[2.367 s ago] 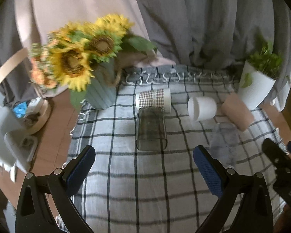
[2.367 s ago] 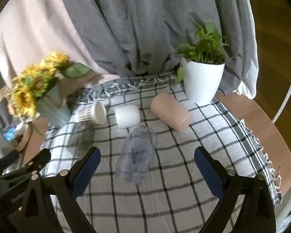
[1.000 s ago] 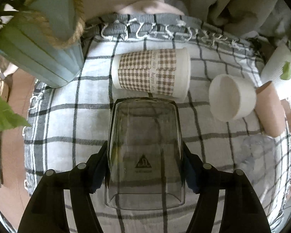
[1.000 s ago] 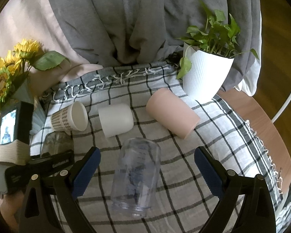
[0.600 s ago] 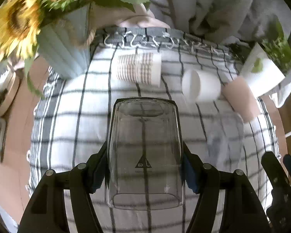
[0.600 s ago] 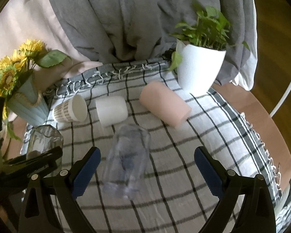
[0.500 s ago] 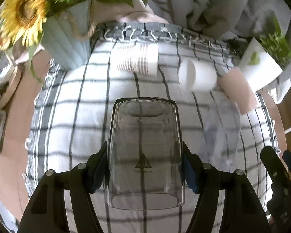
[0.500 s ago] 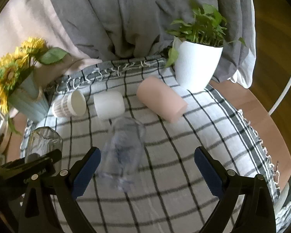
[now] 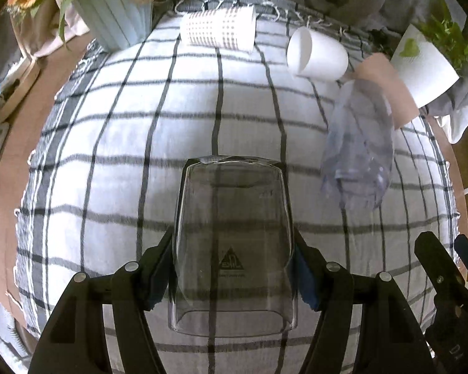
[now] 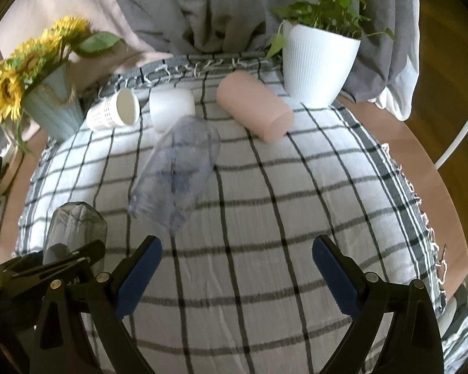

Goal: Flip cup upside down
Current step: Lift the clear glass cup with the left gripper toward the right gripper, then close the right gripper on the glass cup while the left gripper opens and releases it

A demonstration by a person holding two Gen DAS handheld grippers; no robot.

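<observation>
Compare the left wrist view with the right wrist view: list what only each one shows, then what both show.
Only the left wrist view shows the triangle mark on the smoky glass cup and both blue pads of the left gripper pressed on its sides.

Only the right wrist view shows the right gripper open and empty over the checked cloth, and the whole sunflower bunch.

Both show the clear plastic cup, the paper cup, the white cup and the pink cup lying on their sides, plus the white plant pot.
</observation>
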